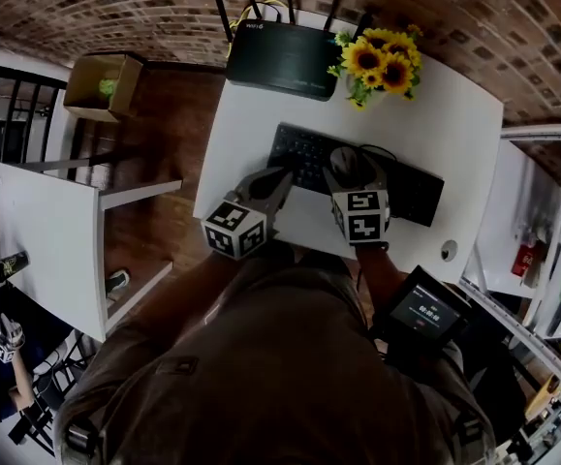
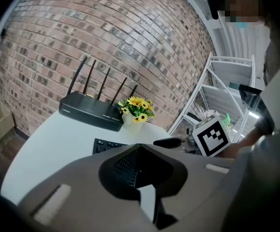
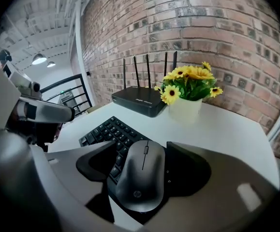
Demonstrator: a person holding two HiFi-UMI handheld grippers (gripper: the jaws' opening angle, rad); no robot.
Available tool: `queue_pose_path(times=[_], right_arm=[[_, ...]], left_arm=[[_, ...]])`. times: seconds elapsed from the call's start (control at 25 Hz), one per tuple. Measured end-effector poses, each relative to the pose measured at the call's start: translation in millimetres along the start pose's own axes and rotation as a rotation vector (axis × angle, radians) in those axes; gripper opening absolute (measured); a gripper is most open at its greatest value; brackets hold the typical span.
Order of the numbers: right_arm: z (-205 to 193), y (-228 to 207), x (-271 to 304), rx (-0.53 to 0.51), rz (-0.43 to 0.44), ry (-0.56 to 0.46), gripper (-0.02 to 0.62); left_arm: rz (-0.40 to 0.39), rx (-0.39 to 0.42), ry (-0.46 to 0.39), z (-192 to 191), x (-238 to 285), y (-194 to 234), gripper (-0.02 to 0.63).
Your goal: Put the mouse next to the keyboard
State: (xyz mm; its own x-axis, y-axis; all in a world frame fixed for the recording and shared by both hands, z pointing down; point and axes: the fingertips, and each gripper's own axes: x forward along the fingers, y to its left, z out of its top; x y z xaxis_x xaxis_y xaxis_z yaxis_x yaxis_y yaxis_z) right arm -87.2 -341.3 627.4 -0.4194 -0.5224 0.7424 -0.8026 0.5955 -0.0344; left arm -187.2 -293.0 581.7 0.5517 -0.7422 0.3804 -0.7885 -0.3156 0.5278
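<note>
A dark grey mouse rests on top of the black keyboard, over its middle. My right gripper is open around the mouse. In the right gripper view keys show in the gap between the left jaw and the mouse; the right jaw sits close against its side. My left gripper hangs over the keyboard's near left edge, its tips together with nothing between them. In the left gripper view the mouse lies beyond the jaws, to the right.
The white table carries a black router with antennas at the back and a pot of sunflowers beside it. A brick wall stands behind. A white shelf unit and a cardboard box are at the left, a white rack at the right.
</note>
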Motion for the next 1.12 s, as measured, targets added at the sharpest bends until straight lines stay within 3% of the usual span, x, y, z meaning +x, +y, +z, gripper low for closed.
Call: queue_pose_path(times=[0.36,1.12], right_arm=[[-15,-3,22,0.017,-0.044,0.073,0.35],[-19,-6,19,0.074,-0.072,0.09,0.308]], left_arm=[[-0.002,-0.026,0.019,-1,-1,18,0.002],[-0.014,-0.036,0.03,3,0,23,0.002]])
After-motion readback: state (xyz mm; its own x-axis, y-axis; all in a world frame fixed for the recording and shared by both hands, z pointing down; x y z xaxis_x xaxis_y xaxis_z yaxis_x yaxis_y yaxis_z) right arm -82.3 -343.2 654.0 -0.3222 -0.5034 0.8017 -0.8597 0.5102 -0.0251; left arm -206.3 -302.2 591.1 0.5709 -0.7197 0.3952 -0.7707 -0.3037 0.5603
